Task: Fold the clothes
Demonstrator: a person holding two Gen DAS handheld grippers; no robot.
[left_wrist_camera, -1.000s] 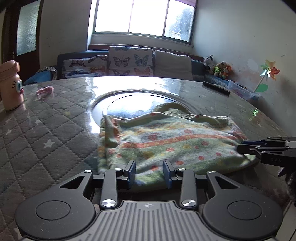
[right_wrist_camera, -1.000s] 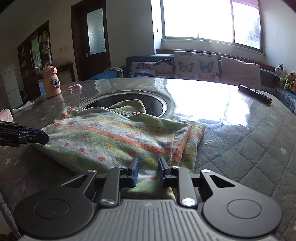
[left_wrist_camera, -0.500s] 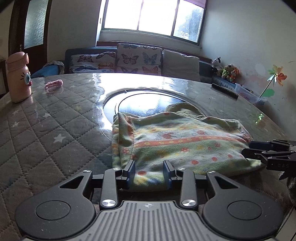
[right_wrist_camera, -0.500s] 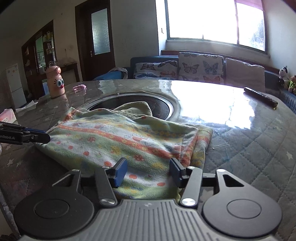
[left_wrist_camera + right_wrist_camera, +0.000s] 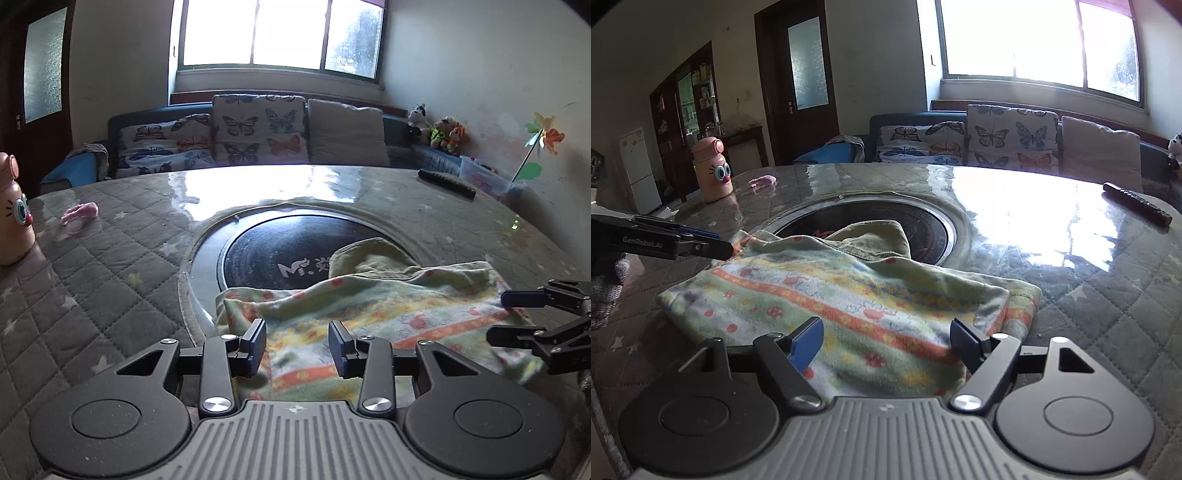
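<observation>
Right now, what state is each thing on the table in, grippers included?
Patterned cloth: folded, lying flat on the table, released.
Left gripper: partly open, jaws opening, above the cloth's edge.
Right gripper: wide, jaws opening, gripping nothing.
Pink bottle: upright, capped.
Remote: lying flat.

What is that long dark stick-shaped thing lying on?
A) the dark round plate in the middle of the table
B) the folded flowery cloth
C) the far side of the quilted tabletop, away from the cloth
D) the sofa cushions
C: the dark stick-shaped thing lies on the quilted tabletop near its far edge, well apart from the flowery cloth and outside the dark round plate.
</observation>
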